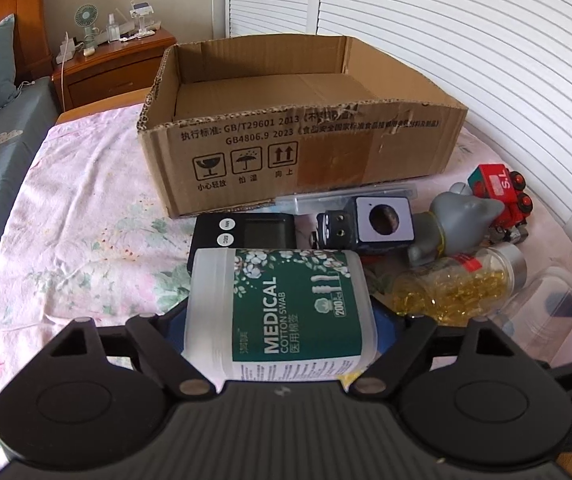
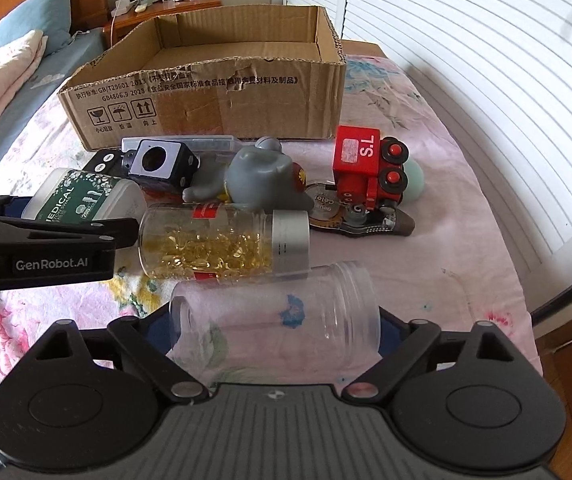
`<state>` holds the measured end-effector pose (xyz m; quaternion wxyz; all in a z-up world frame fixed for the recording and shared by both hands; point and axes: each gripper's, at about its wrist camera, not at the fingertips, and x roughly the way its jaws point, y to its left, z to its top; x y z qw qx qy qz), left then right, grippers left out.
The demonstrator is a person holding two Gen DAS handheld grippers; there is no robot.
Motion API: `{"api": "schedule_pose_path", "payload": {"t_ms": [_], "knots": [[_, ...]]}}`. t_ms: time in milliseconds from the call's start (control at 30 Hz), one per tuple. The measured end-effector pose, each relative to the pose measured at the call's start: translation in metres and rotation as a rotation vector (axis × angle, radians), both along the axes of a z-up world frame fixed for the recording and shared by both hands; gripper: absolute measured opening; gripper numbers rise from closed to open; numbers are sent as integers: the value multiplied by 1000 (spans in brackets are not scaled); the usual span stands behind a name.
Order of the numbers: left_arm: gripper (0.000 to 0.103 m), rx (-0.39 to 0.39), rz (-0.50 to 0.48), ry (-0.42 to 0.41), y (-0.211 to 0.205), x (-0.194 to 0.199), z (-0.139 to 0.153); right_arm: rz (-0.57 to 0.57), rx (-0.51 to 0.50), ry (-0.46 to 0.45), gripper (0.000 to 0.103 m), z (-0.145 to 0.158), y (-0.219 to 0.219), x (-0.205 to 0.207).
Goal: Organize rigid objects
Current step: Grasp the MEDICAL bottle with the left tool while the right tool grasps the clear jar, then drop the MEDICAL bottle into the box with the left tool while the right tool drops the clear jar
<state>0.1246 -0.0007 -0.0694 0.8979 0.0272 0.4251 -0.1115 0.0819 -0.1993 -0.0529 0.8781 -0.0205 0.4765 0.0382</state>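
My left gripper [image 1: 282, 320] is shut on a cotton swab jar [image 1: 286, 312] with a green "MEDICAL" label, lying sideways between the fingers; it also shows in the right wrist view [image 2: 82, 196]. My right gripper [image 2: 274, 320] is shut on a clear empty plastic jar [image 2: 278, 316], also lying sideways, seen in the left wrist view [image 1: 545, 304]. An open, empty cardboard box [image 1: 297, 144] stands behind the pile [image 2: 214, 100].
On the floral bedspread lie a capsule bottle [image 2: 226, 240], a grey figurine [image 2: 258, 176], a red toy train [image 2: 365, 168], a dark cube with a hole [image 2: 162, 164], a black timer [image 1: 254, 232] and a clear flat case [image 2: 214, 144]. A nightstand [image 1: 114, 64] stands far left.
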Motion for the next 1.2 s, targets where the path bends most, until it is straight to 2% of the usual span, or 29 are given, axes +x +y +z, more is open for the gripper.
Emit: {"api": "schedule_pose_path", "payload": {"t_ms": [367,533,700,967,1200], "knots": [[82,18,-37,1,10,-7,20,78,-35,-38,95,16,-5,-7],[82,28,-75,-31,10,-13,44,119,-21,-79,95,37,-10,-9],[82,24,-90,-78,9,-2,74,155,20,-135,95,62,-12,0],[83,42,-86,-135,1,59,105,191,61,-228,95,98,-10,41],[83,72,-46,-138,-14,133,98,203,76,-236,95,106,-6,88]]}}
